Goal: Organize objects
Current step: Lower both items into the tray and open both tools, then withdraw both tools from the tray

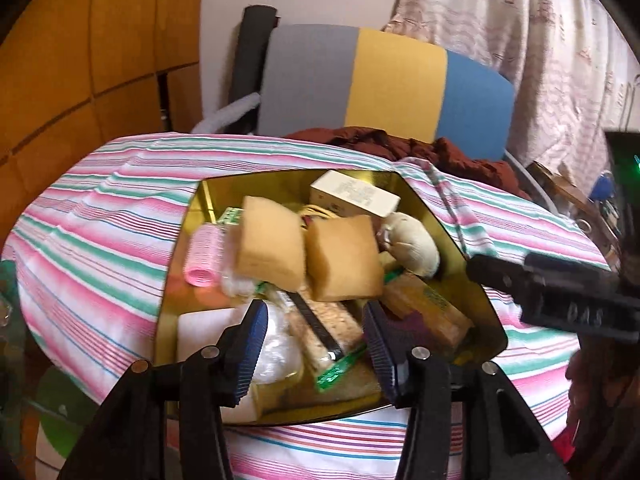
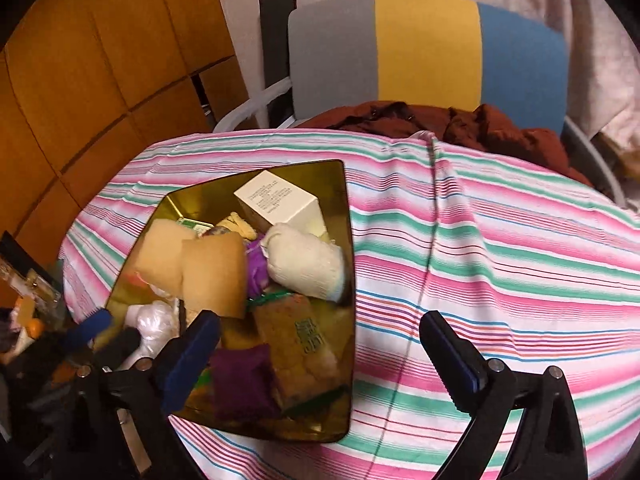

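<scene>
A gold tin (image 1: 472, 280) is lying on a striped cloth (image 1: 100, 208), filled to the brim with small things. Two tan sponges (image 1: 272, 248) are propped upright side by side in the middle, touching each other. A white box (image 1: 356, 196) is lying at the far end, a pink curler (image 1: 202, 256) by the left wall, a rolled white sock (image 1: 412, 246) by the right wall, and a purple pouch (image 2: 240, 380) near the front beside a brown packet (image 2: 296, 352).

The left gripper (image 1: 316, 344) is being held low over the tin's near end, with its blue-padded fingers (image 1: 250, 344) spread apart and nothing between them; a white bag (image 1: 276, 344) and a black strip are being framed in the gap. The right gripper (image 2: 320, 356) is being held beside the tin, jaws wide apart and empty: one finger is being hung over the tin's near corner, the other over bare cloth to the right. In the left view it is being seen as a blurred black body at the right edge.

Much of the tin's contents is being hidden under the sponges, and the green packets are being shown only as slivers. The printing on the box is too small to be read. Behind the table, a brown garment (image 2: 460, 124) is being draped before a grey, yellow and blue chair back (image 2: 424, 52).
</scene>
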`<state>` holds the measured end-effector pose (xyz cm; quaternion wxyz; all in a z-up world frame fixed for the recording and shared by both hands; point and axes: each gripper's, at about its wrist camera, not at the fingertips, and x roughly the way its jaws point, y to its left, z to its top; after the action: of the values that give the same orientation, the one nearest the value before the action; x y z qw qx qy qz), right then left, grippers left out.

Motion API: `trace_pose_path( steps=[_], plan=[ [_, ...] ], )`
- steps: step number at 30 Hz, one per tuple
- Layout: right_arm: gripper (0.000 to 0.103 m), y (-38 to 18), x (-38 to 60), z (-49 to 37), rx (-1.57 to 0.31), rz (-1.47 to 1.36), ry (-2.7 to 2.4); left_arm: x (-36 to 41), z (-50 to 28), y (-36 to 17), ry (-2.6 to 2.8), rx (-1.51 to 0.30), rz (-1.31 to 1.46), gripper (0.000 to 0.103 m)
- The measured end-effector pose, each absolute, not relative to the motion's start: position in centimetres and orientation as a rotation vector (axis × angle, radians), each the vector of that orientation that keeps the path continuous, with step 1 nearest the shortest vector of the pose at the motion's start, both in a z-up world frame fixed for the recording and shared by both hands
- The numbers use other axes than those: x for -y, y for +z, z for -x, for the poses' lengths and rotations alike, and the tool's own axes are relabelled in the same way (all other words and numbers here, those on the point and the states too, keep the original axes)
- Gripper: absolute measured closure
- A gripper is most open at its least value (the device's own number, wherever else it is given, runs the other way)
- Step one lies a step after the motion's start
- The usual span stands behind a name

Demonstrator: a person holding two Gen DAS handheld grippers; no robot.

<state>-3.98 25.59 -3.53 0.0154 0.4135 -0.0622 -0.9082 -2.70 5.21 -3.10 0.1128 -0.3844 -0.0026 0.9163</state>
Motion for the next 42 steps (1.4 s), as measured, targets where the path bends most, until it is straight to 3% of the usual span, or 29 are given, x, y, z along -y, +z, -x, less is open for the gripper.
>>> trace_pose_path(
  steps=[6,13,39,42],
  plan=[
    [0.001,-3.5,-25.5,2.0,0.146,-1.252,-2.9,-4.5,1.7,-2.0,2.758,0.016,1.08,0.041],
    [0.001,-4.0,-24.6,0.7,0.068,-1.243,-2.95,-3.8,1.1,-1.1,2.831,0.02,1.074,0.037],
    [0.0,-3.1,-23.2,-0.2,-0.027,-1.174,-3.002,-0.9,0.1,-2.0,2.938,0.089,1.072,0.038],
    [0.0,-3.2,-23.0,-0.2,-0.035,-1.178,-2.993,-0.8,0.0,-2.0,2.953,0.071,1.059,0.046]
  ],
)
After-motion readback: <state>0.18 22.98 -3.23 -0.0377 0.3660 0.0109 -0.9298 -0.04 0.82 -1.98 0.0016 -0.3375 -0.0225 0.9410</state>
